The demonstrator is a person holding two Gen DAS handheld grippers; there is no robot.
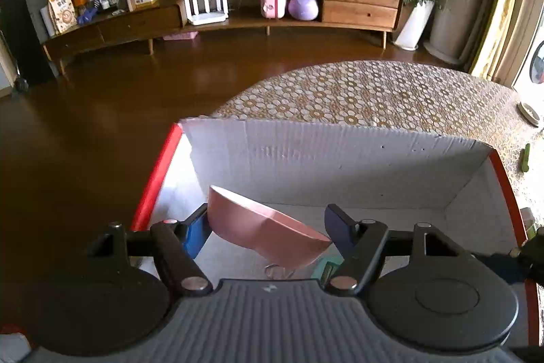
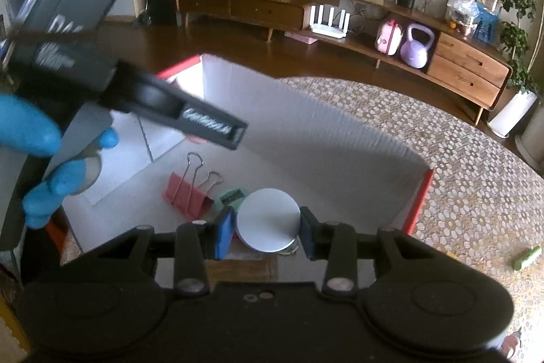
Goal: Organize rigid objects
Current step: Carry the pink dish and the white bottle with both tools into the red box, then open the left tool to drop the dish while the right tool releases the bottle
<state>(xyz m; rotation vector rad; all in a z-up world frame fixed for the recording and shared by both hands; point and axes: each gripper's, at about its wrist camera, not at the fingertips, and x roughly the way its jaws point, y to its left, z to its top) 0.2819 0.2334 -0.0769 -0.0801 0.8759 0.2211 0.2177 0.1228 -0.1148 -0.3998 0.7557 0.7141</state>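
Over the white box [image 1: 340, 159] on the patterned counter [image 1: 357, 91], held a pink bowl [image 1: 265, 233], tilted, in the left gripper [image 1: 268, 227]; jaws pinched it from both sides, blue pads at nine and three o'clock of it. Inside the same box [image 2: 306, 131], seen from the right wrist, gripped a round silver disc [image 2: 268, 220] in the right gripper [image 2: 267, 232], jaws pressed on its edges at nine and three o'clock. Below, on the box floor, lay a red binder clip [image 2: 185, 194] at ten o'clock of the disc, with a green item [image 2: 231, 196] just beside it, partly hidden. At nine o'clock in the right view, a blue-gloved hand [image 2: 44, 152] around the left tool's handle. On the counter at four o'clock, well apart from the box, lay a green stick [image 2: 527, 257].
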